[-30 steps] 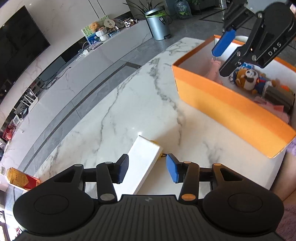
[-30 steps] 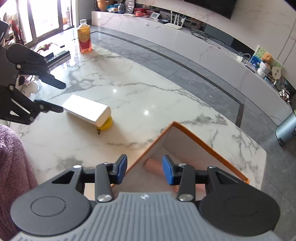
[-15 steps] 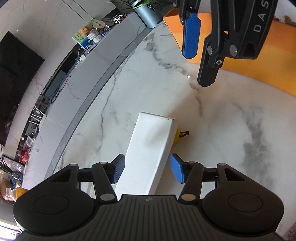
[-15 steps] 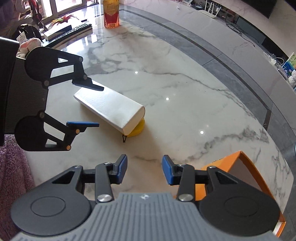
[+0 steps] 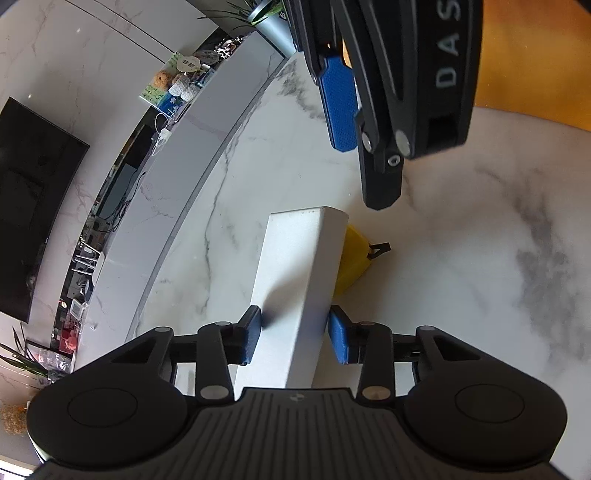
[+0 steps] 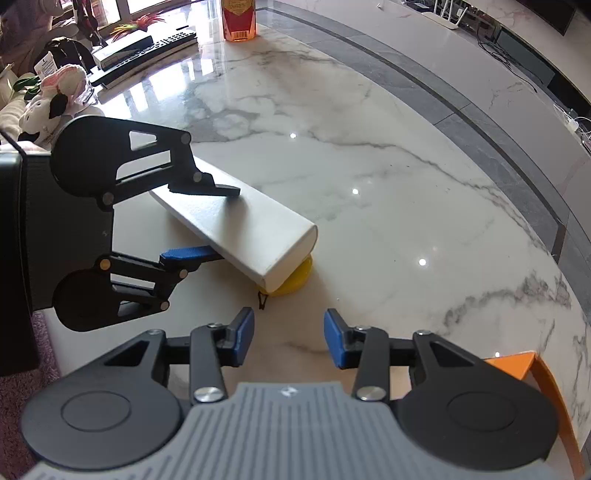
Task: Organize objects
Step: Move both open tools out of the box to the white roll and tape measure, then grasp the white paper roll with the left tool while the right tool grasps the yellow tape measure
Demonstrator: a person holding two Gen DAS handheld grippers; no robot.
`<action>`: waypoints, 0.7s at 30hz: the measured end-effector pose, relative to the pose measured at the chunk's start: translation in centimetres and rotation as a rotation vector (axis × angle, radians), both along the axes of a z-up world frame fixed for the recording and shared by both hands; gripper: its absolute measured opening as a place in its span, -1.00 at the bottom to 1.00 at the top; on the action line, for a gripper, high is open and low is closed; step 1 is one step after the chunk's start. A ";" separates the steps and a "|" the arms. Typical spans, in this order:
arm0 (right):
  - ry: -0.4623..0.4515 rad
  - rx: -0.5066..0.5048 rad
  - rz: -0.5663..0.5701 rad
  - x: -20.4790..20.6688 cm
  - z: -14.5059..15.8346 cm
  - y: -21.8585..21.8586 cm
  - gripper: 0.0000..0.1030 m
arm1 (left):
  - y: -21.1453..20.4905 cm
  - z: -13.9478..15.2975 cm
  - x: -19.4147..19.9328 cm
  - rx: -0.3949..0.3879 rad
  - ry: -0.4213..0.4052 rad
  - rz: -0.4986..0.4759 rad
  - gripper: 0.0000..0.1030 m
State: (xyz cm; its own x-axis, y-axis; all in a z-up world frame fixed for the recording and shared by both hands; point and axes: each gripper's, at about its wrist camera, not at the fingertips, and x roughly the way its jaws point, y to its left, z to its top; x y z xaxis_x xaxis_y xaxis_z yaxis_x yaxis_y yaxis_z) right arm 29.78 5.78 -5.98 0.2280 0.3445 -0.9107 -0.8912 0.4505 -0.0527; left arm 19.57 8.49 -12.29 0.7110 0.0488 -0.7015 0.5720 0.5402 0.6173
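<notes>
Grasp step: the left gripper (image 5: 293, 334), jaws just closing, pinches the long white rectangular box (image 5: 295, 280) lying on the marble table (image 6: 369, 166) over a yellow disc (image 6: 295, 278), while the right gripper (image 6: 289, 338) hovers spread and empty; next, probably, a lift toward the orange bin (image 6: 532, 369).

The yellow object (image 6: 293, 277) lies mostly under the white box (image 6: 255, 236), so only an edge and a small black tab show and its kind cannot be told. The orange box (image 6: 532, 373) is cut by the picture's edge, only one corner visible. The bottle (image 6: 240, 18) loses its top at the upper edge. In the left wrist view the right tool (image 5: 369, 122) is cropped at the top
</notes>
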 end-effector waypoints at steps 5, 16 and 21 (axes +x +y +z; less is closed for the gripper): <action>0.000 0.009 0.038 0.6 -0.9 1.2 -0.11 | 1.7 2.3 1.5 -0.131 0.101 0.054 -0.24; 0.010 0.002 0.106 1.7 -3.7 4.3 0.20 | 7.8 5.4 4.5 -0.414 0.443 0.292 -0.37; 0.016 -0.002 0.110 2.2 -4.5 5.1 0.22 | 8.7 4.7 5.7 -0.419 0.457 0.335 -0.36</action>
State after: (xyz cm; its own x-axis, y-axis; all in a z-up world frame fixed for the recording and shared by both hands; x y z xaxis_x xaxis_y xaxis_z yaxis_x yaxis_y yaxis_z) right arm 32.03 10.86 -10.52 0.1742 0.3647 -0.9147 -0.9360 0.3499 -0.0388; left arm 25.22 17.15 -7.63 0.3348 -0.1260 -0.9338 0.4861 0.8721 0.0566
